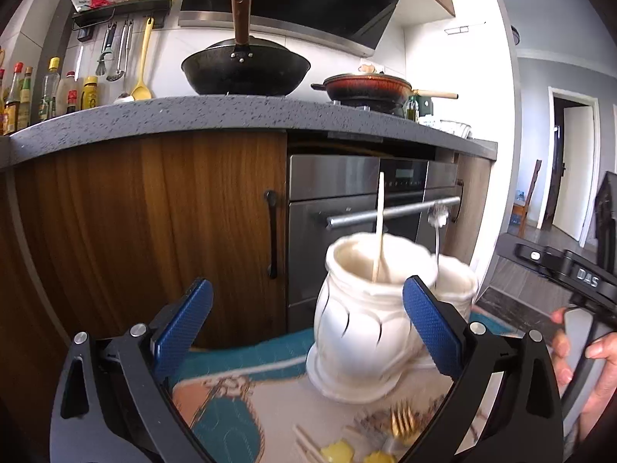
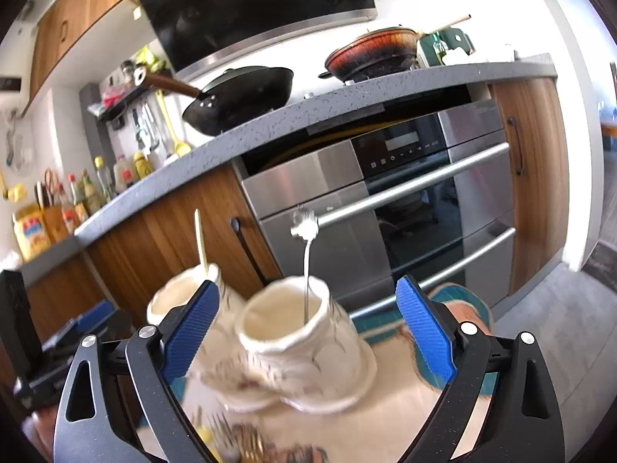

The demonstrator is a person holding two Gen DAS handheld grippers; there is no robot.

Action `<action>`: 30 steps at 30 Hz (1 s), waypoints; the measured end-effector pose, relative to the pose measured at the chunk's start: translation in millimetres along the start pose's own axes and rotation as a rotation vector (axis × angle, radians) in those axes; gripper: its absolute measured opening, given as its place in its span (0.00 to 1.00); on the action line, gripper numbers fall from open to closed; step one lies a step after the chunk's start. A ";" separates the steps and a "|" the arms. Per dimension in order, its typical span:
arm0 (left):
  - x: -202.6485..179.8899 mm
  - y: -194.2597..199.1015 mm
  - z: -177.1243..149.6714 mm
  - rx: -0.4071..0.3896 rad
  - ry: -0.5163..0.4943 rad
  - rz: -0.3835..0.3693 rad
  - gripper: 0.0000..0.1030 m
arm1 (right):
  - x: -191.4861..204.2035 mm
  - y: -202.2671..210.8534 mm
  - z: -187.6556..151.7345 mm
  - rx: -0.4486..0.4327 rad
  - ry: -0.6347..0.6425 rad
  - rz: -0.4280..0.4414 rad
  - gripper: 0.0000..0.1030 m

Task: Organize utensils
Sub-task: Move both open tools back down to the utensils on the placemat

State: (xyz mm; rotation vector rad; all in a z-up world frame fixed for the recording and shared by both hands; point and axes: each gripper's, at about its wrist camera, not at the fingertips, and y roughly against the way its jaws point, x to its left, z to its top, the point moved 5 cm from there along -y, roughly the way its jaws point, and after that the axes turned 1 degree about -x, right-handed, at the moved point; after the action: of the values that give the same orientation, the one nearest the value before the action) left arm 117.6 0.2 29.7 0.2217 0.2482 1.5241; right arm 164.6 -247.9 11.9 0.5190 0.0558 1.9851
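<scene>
Two white ceramic jars stand side by side on a teal and cream patterned mat (image 1: pixel 246 359). In the left wrist view the nearer jar (image 1: pixel 354 332) holds a wooden chopstick (image 1: pixel 380 227), and my left gripper (image 1: pixel 308 328) stands wide open just before it, with no pad touching it. In the right wrist view the other jar (image 2: pixel 304 347) holds a silver flower-ended utensil (image 2: pixel 306 254), and my right gripper (image 2: pixel 308 332) is wide open around it without touching. A gold fork (image 1: pixel 403 420), loose chopsticks (image 1: pixel 304 443) and yellow flower-ended pieces (image 1: pixel 339 451) lie on the mat close to me.
Behind the jars are a steel oven (image 1: pixel 347 200) with a bar handle and wooden cabinet doors (image 1: pixel 154 223) under a grey counter (image 1: pixel 193 115) that bears a black wok (image 1: pixel 246 69) and a red pot (image 1: pixel 366 87). A hand (image 1: pixel 594 362) shows at the right edge.
</scene>
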 end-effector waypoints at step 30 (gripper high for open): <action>-9.3 48.3 -85.3 0.240 -0.053 0.038 0.95 | 21.8 49.1 -73.2 0.112 0.235 -0.119 0.94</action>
State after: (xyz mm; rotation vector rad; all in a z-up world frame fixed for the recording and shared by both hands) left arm 45.9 -8.4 -37.2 0.4591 0.3871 1.5229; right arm 87.0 -238.1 -34.2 0.3431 0.3375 1.9251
